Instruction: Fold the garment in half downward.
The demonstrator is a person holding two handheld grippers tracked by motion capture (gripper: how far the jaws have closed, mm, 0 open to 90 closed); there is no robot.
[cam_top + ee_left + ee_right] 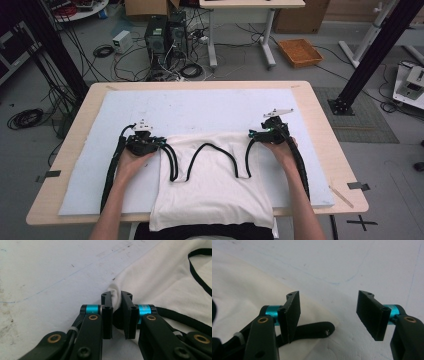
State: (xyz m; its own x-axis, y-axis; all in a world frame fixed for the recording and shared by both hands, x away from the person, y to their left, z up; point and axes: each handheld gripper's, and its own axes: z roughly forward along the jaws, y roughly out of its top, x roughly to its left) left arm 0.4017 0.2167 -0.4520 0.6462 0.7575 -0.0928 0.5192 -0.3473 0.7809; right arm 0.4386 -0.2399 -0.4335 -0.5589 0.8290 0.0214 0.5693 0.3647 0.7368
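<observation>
Left gripper view: the left claw pinches the corner of a white tank top with black trim lying flat on the white mat. The right claw stands spread over the opposite corner, its black strap end ungripped. One corner is secured, I judge; the other grasp and any folding remain.
</observation>
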